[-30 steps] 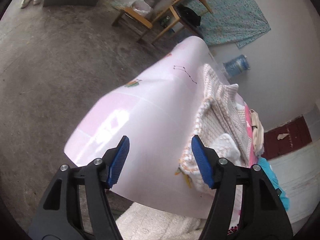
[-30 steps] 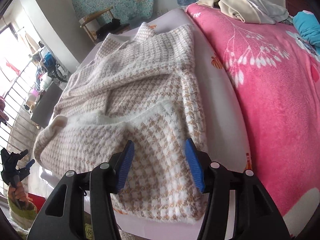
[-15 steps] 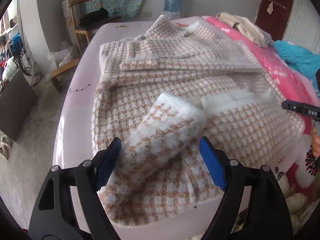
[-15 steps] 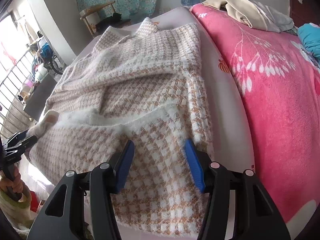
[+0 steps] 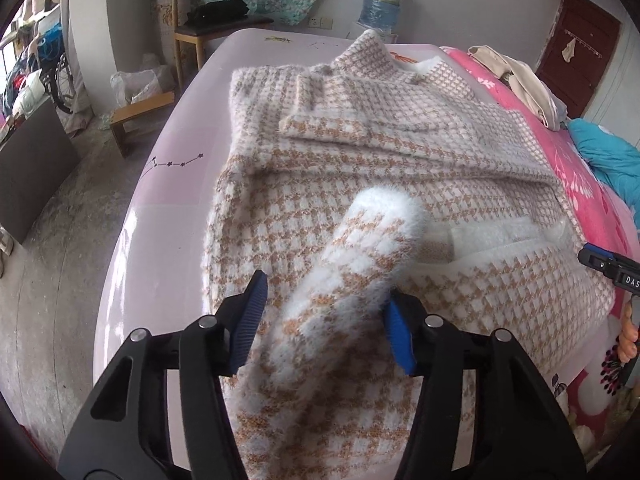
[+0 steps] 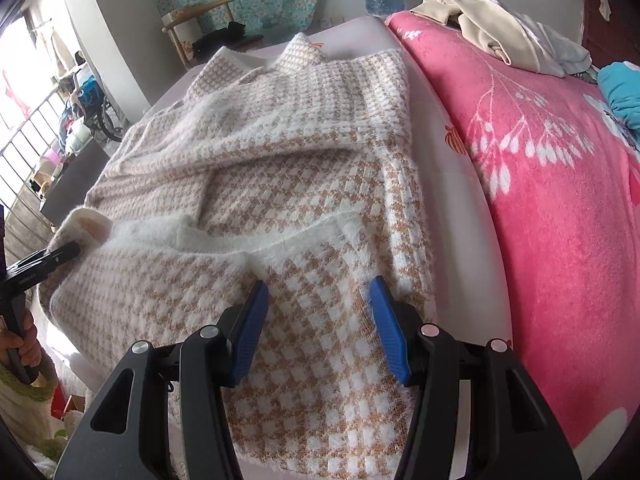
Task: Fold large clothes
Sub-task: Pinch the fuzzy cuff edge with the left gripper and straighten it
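Note:
A fuzzy beige-and-white houndstooth sweater [image 5: 360, 152] [image 6: 280, 160] lies spread on the bed's lilac sheet [image 5: 172, 200]. One sleeve [image 5: 372, 236] is folded in over the body. It runs up between the jaws of my left gripper [image 5: 324, 312], which are closing. The right pad touches the sleeve and the left pad stands just clear. In the right wrist view the left gripper [image 6: 60, 254] is at the sleeve's cuff [image 6: 92, 224]. My right gripper [image 6: 320, 320] [image 5: 604, 264] stands open over the sweater's near hem, gripping nothing.
A pink flowered blanket [image 6: 560, 200] covers the bed's right side, with a cream clothes pile [image 6: 500, 36] and a teal garment [image 5: 608, 160] on it. A wooden chair [image 5: 208, 28] and a water bottle [image 5: 380, 0] stand beyond the bed. Concrete floor lies to the left.
The left gripper swung from the bed's side to over the sweater, and its jaws widened, then narrowed around the sleeve. The right gripper has stayed put.

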`<action>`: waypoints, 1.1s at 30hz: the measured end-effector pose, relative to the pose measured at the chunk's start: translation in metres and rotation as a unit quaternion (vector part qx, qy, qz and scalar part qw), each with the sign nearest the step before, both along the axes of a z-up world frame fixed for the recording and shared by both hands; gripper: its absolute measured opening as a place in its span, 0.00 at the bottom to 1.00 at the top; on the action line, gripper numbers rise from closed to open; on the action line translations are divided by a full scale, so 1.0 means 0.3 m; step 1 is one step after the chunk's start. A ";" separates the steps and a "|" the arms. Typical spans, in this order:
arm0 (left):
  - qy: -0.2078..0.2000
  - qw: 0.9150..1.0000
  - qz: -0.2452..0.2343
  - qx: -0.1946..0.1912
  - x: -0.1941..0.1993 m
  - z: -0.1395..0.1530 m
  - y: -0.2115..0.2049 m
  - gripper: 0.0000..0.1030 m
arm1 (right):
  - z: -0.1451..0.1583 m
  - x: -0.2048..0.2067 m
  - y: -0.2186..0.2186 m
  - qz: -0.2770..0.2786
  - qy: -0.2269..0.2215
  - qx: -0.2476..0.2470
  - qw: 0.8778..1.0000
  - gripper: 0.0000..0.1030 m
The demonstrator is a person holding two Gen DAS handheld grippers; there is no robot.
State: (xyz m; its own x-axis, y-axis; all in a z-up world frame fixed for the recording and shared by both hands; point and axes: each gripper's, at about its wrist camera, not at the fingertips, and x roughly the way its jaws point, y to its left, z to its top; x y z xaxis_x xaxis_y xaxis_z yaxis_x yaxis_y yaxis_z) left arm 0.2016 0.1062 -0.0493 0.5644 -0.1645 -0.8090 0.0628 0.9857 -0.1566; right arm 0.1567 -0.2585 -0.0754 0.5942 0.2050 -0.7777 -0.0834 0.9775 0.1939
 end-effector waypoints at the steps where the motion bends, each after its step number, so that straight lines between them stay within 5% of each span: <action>1: 0.002 1.000 0.005 -0.008 0.001 -0.005 0.011 0.46 | 0.000 -0.002 0.000 0.000 -0.001 0.000 1.000 0.50; 16: 0.002 0.998 0.035 -0.061 0.006 -0.038 0.096 0.19 | 0.029 -0.036 0.003 0.003 -0.023 0.001 1.000 0.50; 24: 0.003 0.997 0.037 -0.074 0.001 -0.045 0.108 0.18 | 0.029 -0.044 -0.025 0.003 -0.023 0.023 0.999 0.50; 33: 0.000 0.994 0.039 -0.100 -0.002 -0.058 0.133 0.18 | -0.022 0.028 -0.015 -0.001 -0.001 -0.008 1.000 0.50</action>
